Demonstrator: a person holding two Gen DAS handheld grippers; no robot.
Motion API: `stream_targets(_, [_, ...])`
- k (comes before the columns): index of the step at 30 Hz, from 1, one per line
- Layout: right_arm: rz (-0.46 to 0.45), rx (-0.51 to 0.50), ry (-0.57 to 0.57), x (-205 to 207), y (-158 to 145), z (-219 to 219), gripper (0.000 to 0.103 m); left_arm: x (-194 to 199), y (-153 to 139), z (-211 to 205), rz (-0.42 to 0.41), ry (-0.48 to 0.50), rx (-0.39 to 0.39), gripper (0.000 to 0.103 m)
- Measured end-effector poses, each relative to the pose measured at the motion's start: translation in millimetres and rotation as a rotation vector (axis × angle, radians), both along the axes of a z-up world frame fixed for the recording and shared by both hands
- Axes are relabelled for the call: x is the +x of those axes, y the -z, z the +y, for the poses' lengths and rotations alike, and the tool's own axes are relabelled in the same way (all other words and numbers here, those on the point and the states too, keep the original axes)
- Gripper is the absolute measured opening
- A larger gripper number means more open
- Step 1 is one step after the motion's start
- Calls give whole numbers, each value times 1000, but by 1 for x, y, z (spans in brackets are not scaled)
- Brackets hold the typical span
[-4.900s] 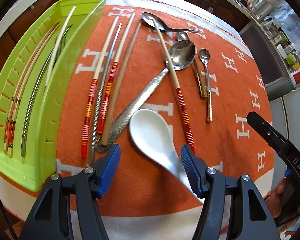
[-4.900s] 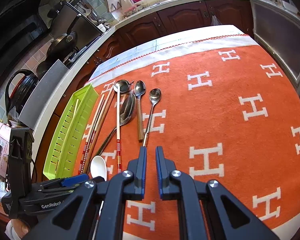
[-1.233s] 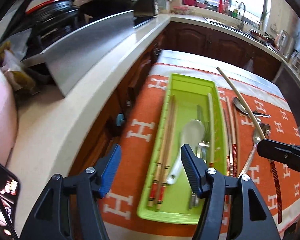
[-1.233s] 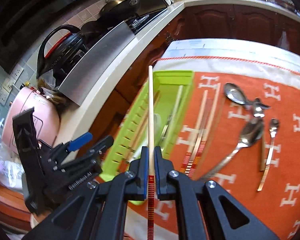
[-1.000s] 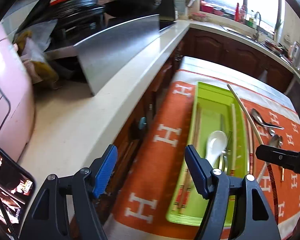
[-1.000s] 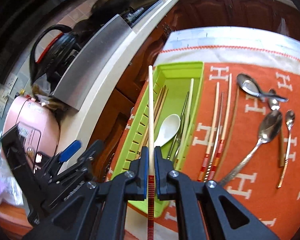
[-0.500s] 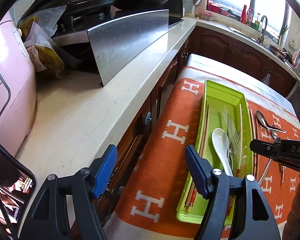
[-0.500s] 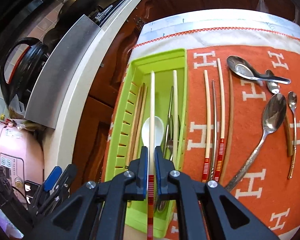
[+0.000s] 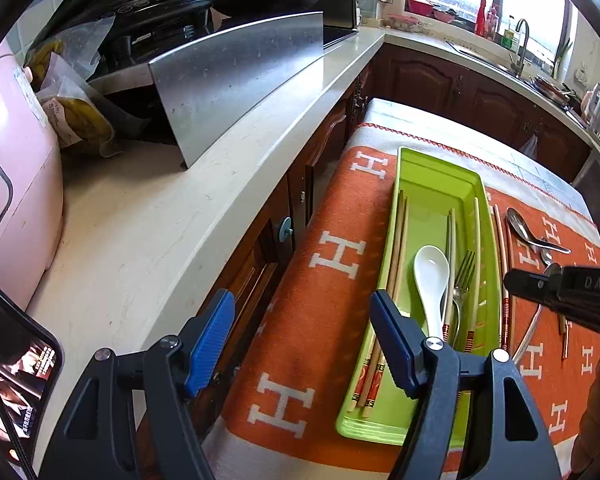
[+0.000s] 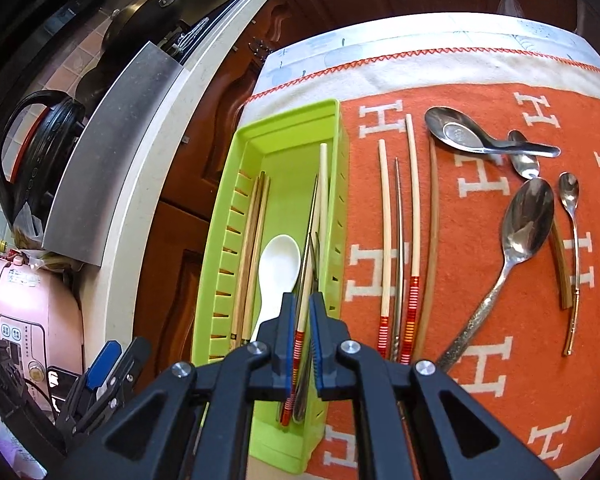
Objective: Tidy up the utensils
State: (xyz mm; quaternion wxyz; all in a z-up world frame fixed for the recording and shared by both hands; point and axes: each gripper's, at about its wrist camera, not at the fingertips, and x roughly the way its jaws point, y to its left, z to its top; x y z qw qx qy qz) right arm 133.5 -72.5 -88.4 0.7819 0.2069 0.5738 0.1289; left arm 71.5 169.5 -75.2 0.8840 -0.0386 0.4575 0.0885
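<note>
A green utensil tray [image 10: 284,120] lies at the left edge of the orange cloth; it also shows in the left wrist view [image 9: 432,164]. It holds chopsticks, a fork [image 9: 462,276] and a white ceramic spoon [image 10: 278,264], also seen from the left wrist [image 9: 430,280]. My right gripper [image 10: 300,340] hovers over the tray's near end, its jaws slightly parted, with a red-banded chopstick [image 10: 306,284] lying loose between them in the tray. My left gripper [image 9: 302,336] is open and empty, left of the tray above the cloth edge.
Several chopsticks [image 10: 398,240] and metal spoons [image 10: 528,220] lie on the orange cloth [image 10: 480,280] right of the tray. A countertop [image 9: 140,220] with a steel panel, pans and a pink appliance [image 9: 12,184] runs along the left.
My right gripper lowered the red-banded chopstick into the tray and its jaws parted around it. My left gripper drew back leftward, open, away from the tray.
</note>
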Motion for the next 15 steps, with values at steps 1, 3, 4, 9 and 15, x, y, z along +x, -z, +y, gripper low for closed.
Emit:
stream_targets(1, [-6, -5, 1, 2, -1, 0, 7, 0, 0, -2, -1, 1, 1, 68])
stream_targets(3, [-25, -25, 4, 7, -4, -1, 7, 1, 0, -3, -1, 0, 1, 69])
stream_targets(4, [-30, -37, 5, 12, -5, -1, 7, 1, 0, -3, -1, 0, 0, 69])
stream_targets(9, [-51, -76, -9, 33, -7, 0, 7, 5, -1, 0, -5, -13, -2, 69])
stream_targets(15, [-35, -138, -38, 62, -2, 13, 8, 6, -4, 10, -13, -43, -19, 70])
